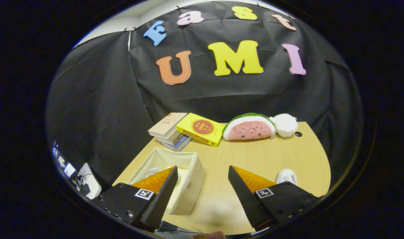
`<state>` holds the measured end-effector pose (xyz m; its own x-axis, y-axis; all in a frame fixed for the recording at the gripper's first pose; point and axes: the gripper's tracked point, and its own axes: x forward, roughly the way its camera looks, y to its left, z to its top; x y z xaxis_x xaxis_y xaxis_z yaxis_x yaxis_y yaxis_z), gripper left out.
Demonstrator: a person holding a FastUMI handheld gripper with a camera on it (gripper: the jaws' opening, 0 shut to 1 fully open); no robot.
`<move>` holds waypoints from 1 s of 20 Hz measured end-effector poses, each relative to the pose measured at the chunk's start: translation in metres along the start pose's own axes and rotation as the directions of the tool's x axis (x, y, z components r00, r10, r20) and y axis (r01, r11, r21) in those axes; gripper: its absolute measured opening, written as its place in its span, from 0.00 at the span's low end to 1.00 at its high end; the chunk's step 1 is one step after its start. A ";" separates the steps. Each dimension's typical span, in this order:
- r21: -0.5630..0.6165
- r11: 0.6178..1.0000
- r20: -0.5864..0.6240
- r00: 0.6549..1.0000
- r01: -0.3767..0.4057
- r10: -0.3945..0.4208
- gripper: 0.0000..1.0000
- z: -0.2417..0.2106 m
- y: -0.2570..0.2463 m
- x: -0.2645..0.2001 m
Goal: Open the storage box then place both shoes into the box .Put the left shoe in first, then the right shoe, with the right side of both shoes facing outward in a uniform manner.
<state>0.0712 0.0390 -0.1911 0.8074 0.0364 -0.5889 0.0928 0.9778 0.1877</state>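
Two fingers of my gripper [202, 179] stood spread wide at the bottom of the frame, nothing between them but bare tabletop. Storage box [175, 172], pale fabric, sat at lower left, partly behind my left finger; its top was open and I could see into it. Something pale lay inside near the finger, too hidden to name. One white shoe [286, 176] showed at lower right, just beyond my right finger, toe peeking over it. Which shoe, left or right, I could not tell from that scrap.

Wooden table [255, 156] ran back to the centre of the frame, where clutter sat along the far edge: a stack of books [170, 131] at centre left, a yellow box [200, 128] beside it, a watermelon plush [250, 127] and a white plush [285, 124] at centre right.

My reading: the opening step looked done, and the shoe-loading was in hand. Next move would call for swinging right and down over the shoe, checking which foot it was, then closing on its collar. Afterwards carry it to the box with its right side turned outward.
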 end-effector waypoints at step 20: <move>-0.060 0.975 -0.364 0.905 0.214 -0.221 0.95 -0.187 -0.297 0.023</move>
<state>-0.0471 -0.2121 -0.4073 0.4976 -0.1083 -0.8606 0.2290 0.9734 0.0099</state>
